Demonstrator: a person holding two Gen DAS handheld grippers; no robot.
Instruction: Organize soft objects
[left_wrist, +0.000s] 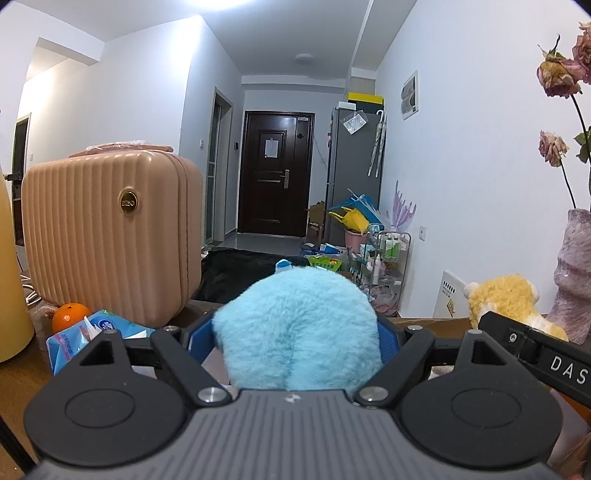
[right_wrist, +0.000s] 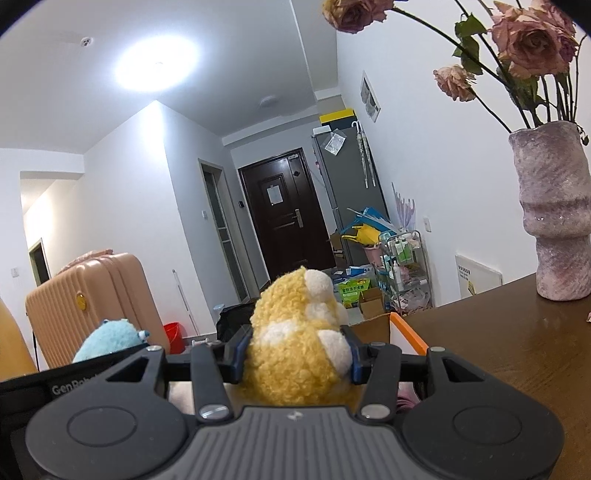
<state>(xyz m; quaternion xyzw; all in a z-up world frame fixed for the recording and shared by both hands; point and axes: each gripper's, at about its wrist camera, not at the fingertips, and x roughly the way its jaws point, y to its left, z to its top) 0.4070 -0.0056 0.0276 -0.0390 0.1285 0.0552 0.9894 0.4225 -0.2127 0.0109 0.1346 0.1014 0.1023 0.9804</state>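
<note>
The left hand-held gripper (left_wrist: 295, 343) is pinching the blue plush toy (left_wrist: 297, 332) at its twelve o'clock; the right hand-held gripper (right_wrist: 297, 360) is clamping the yellow plush toy (right_wrist: 295, 354) likewise, above the surface (right_wrist: 517, 350).

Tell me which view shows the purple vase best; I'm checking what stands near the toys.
The right wrist view: the purple vase shows whole, upright on the wooden table with dried roses in it. The left wrist view catches only part of it at the right edge, behind the yellow plush toy.
</note>
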